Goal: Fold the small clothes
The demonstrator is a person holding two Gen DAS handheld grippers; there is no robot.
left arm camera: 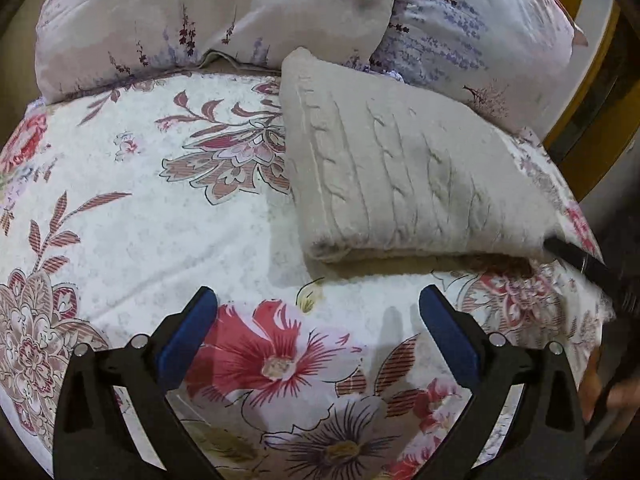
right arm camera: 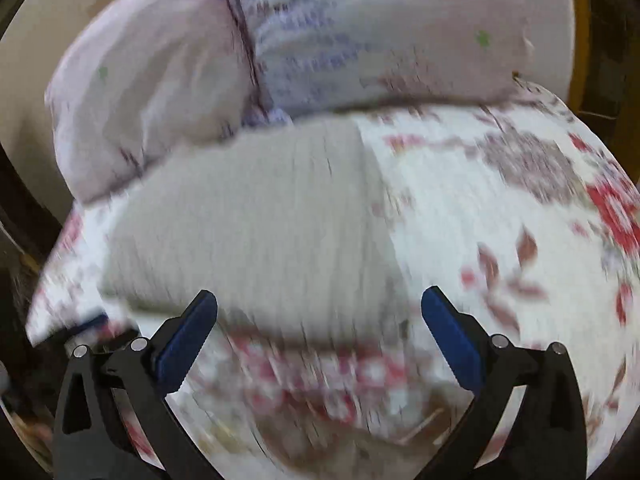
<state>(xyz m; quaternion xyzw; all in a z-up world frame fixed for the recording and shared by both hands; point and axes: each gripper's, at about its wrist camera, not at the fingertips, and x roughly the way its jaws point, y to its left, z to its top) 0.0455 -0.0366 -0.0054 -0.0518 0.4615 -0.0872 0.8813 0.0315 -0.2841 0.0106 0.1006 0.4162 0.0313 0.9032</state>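
Observation:
A folded beige cable-knit sweater (left arm camera: 400, 172) lies on the floral bedspread (left arm camera: 140, 208), right of centre in the left wrist view. My left gripper (left arm camera: 318, 304) is open and empty, hovering over the bedspread just short of the sweater's near folded edge. One finger of the other gripper (left arm camera: 580, 260) shows at the sweater's near right corner. In the blurred right wrist view the same sweater (right arm camera: 256, 232) sits ahead and left. My right gripper (right arm camera: 319, 304) is open and empty, right at its near edge.
Two lavender-print pillows (left arm camera: 220, 16) (right arm camera: 320, 40) lie along the far side of the bed behind the sweater. A yellow wooden bed frame (left arm camera: 580, 120) stands at the right edge. The bedspread (right arm camera: 500, 220) drops off at the left in the right wrist view.

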